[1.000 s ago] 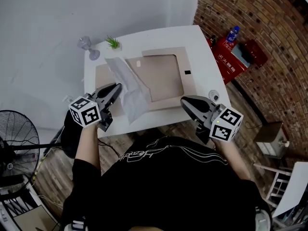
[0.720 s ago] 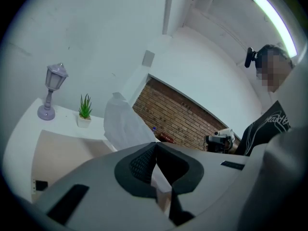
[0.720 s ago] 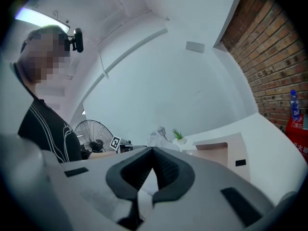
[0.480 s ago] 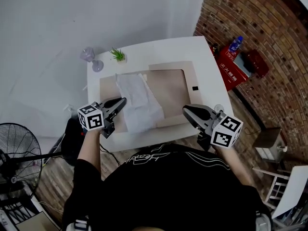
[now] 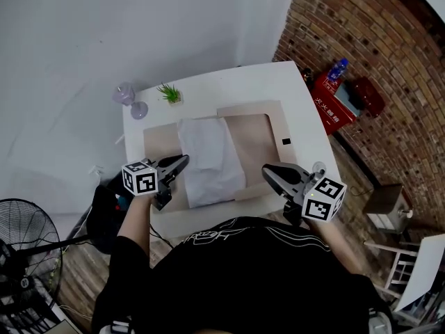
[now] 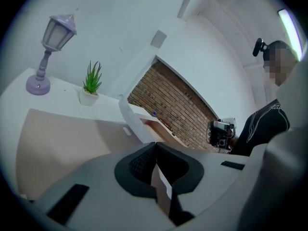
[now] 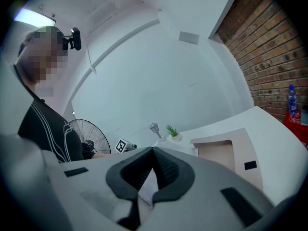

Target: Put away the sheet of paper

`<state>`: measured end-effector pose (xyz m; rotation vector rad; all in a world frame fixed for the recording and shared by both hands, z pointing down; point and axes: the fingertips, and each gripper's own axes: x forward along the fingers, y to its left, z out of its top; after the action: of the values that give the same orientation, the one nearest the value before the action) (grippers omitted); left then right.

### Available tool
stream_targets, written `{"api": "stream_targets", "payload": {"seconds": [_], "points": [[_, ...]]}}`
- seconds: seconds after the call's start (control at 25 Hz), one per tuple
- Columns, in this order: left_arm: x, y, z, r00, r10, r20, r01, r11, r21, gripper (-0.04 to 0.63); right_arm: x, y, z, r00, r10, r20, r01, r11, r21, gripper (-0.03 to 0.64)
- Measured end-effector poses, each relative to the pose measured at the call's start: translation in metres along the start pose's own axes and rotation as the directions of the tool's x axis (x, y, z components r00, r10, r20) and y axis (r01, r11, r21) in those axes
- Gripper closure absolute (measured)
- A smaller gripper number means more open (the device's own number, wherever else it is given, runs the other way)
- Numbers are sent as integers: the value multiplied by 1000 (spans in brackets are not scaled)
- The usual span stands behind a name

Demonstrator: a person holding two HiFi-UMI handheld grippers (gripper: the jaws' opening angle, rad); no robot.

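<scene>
White table against a pale wall, tan mat on it; the sheet of paper lies on the mat's left half, its long axis running from the person's side toward the wall. Left gripper has jaws closed on the sheet's left edge; right gripper has jaws together on nothing, apart from the right edge. Judgement: keep the pinch shallow and the sheet low, and travel along its length so it does not buckle.
</scene>
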<state>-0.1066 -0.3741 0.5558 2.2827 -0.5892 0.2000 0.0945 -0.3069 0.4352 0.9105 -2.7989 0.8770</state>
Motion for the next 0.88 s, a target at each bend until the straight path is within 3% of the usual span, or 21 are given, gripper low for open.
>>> {"api": "stream_targets", "payload": {"seconds": [0.16, 0.48, 0.88], "points": [[11, 4, -3, 1000, -17, -1, 17, 999, -36, 563, 5, -3, -1, 1000, -10, 7, 10, 1000, 17, 615], [42, 9, -17, 995, 77, -56, -83, 991, -104, 563, 5, -21, 11, 999, 19, 33, -19, 1000, 24, 615], [77, 11, -24, 968, 239, -70, -249, 948, -201, 563, -8, -35, 35, 994, 113, 5, -113, 993, -23, 615]]}}
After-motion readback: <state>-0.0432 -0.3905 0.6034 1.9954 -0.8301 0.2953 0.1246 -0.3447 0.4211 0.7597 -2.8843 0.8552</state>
